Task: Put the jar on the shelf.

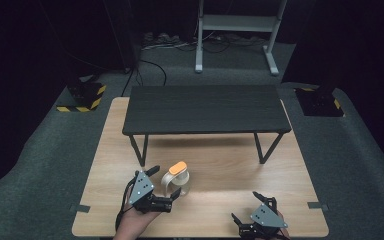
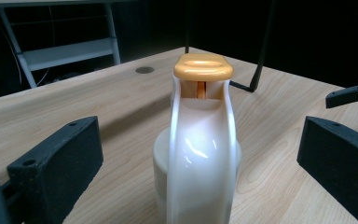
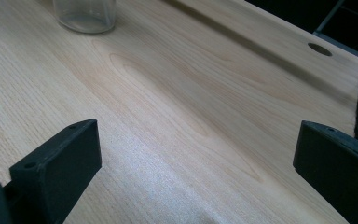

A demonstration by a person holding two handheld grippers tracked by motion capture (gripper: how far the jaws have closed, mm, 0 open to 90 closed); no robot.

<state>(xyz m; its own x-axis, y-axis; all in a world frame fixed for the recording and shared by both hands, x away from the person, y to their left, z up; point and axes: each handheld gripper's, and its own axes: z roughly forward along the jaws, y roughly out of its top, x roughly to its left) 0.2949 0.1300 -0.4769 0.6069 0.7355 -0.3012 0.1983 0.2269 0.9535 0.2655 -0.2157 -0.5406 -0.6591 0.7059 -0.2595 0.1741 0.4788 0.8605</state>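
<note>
A translucent white jug (image 1: 178, 181) with an orange lid (image 1: 178, 166) stands upright on the wooden table (image 1: 230, 165), near the front and left of centre. My left gripper (image 1: 165, 183) is open, its jaws on either side of the jug's handle without touching it. In the left gripper view the handle (image 2: 200, 140) faces me, right between the wide-apart jaws of the left gripper (image 2: 198, 161). My right gripper (image 1: 247, 206) is open near the front right edge, with nothing in it. In the right gripper view its jaws (image 3: 196, 158) frame bare wood, and the jug's base (image 3: 85, 14) is far off.
A low black bench (image 1: 205, 107) on thin metal legs stands across the back half of the table. A round cable hole (image 3: 319, 49) lies in the tabletop. On the dark floor behind are a white frame (image 1: 237, 30) and cables.
</note>
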